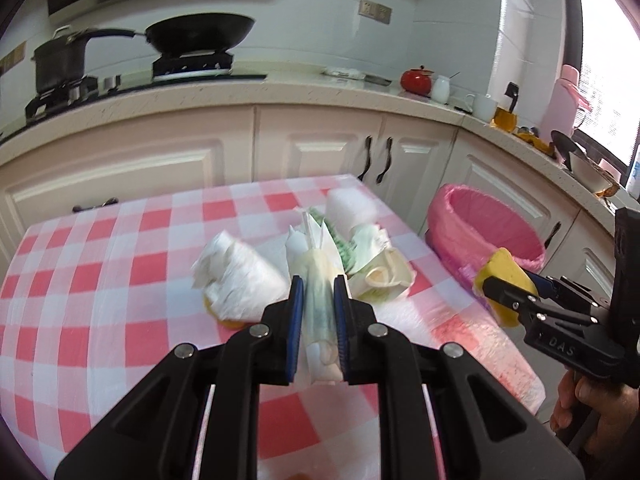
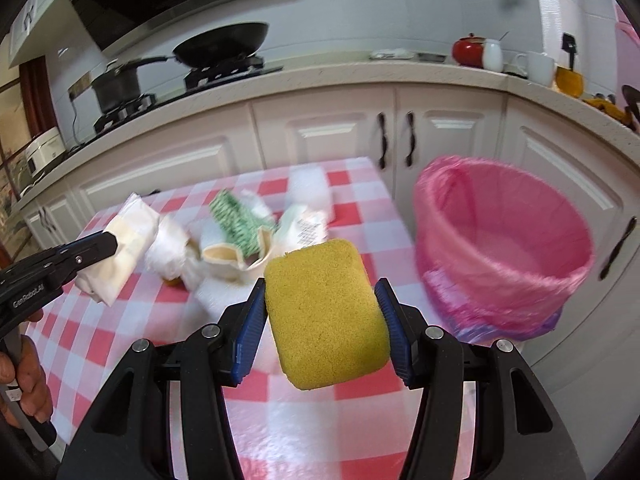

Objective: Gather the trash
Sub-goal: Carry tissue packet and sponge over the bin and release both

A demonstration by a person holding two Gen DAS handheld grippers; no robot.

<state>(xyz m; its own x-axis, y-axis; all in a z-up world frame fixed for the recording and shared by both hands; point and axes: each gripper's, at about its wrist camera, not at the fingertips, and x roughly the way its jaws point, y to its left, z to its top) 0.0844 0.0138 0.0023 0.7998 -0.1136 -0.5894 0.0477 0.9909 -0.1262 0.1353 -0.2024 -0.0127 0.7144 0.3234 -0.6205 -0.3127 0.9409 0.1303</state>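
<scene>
My left gripper [image 1: 317,286] is shut on a pale crumpled wrapper [image 1: 316,300] and holds it above the checked table [image 1: 100,280]. It also shows in the right wrist view [image 2: 114,246] with the wrapper [image 2: 128,240]. My right gripper [image 2: 322,296] is shut on a yellow sponge [image 2: 326,312], held over the table's right edge, left of the pink-lined trash bin [image 2: 508,248]. The sponge [image 1: 506,276] and bin [image 1: 480,228] show in the left wrist view too. On the table lie crumpled white tissue [image 1: 236,280], a green-patterned wrapper [image 2: 238,220] and a cream wrapper [image 1: 384,276].
White kitchen cabinets [image 1: 320,148] stand behind the table. The counter holds a stove with a pan [image 1: 200,34] and a pot [image 1: 60,64], a red pot [image 1: 416,80] and cups. The bin stands on the floor to the right of the table.
</scene>
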